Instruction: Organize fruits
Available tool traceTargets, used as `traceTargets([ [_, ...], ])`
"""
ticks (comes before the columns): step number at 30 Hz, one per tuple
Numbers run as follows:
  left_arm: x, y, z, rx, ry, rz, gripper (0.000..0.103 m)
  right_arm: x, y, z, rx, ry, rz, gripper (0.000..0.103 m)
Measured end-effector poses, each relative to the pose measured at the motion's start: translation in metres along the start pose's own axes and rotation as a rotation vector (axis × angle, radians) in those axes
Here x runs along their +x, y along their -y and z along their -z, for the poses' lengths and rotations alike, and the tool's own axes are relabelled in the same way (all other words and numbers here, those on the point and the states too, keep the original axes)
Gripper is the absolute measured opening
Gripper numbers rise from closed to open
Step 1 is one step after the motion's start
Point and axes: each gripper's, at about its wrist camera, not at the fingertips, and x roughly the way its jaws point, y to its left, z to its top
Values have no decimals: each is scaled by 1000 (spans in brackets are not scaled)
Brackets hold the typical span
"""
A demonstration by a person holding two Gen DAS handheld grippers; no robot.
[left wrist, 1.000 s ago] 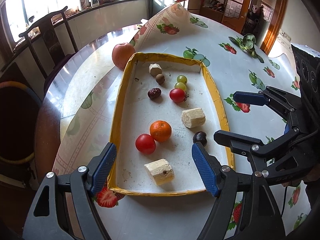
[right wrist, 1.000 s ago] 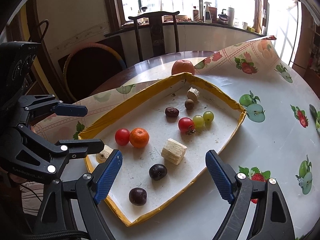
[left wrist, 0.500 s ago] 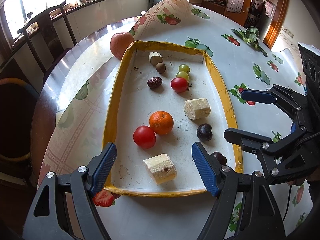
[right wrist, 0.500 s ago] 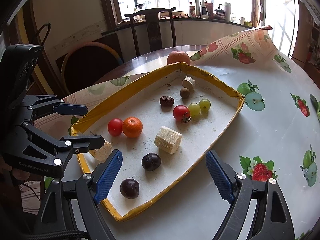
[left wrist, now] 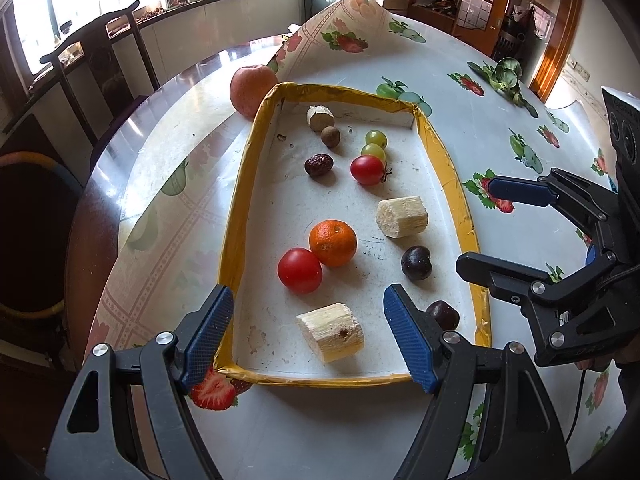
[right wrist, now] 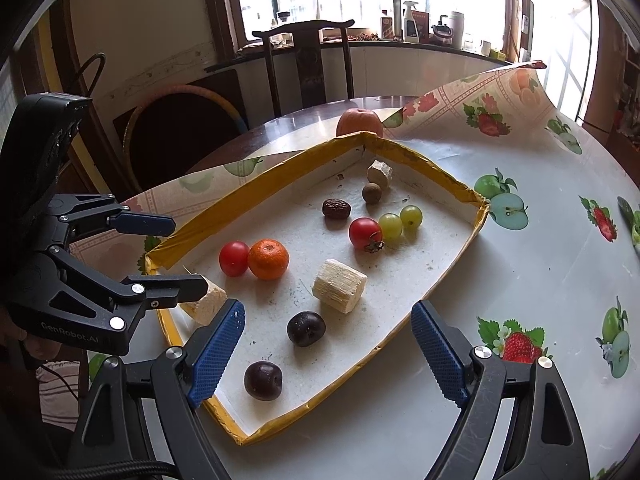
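A round table under a glossy white tablecloth (left wrist: pixel 460 92) printed with strawberries and green apples; its far corner is curled up off the bare tabletop. On it lies a shallow white tray with a yellow taped rim (left wrist: pixel 236 216), holding the fruit.

In the tray, seen from the left wrist camera: a near tomato (left wrist: pixel 299 270) touching a mandarin (left wrist: pixel 333 242); a pale cut sugarcane piece (left wrist: pixel 332 332) at the near end, a second sugarcane piece (left wrist: pixel 402 216) further right, and a small third one (left wrist: pixel 319 115) at the far end beside a brown round fruit (left wrist: pixel 330 137). A wrinkled red date (left wrist: pixel 318 165), a far tomato (left wrist: pixel 367 169) and two green grapes (left wrist: pixel 374 145) sit mid-tray. Two dark plums (left wrist: pixel 416 263) lie at the near right. An apple (left wrist: pixel 252 89) stands outside the tray, against its far corner.

The left gripper (left wrist: pixel 308 332) hangs over the tray's near end, blue pads wide apart and gripping nothing — the near sugarcane piece lies below, between them. The right gripper (right wrist: pixel 328 348) hovers over the tray's other side, also spread wide and empty, with the plums below it.

Around: a dark wooden chair (right wrist: pixel 308 60), a hoop (right wrist: pixel 180 96) leaning on the wall, and bottles and a kettle on the windowsill (right wrist: pixel 424 28). The left gripper's body reads "GenRobot.AI".
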Motion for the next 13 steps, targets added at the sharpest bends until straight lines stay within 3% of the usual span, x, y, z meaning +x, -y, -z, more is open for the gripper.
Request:
traceTargets([
  [13, -2, 1, -1, -1, -23, -4, 78, -3, -3, 3, 14, 0, 9, 87],
])
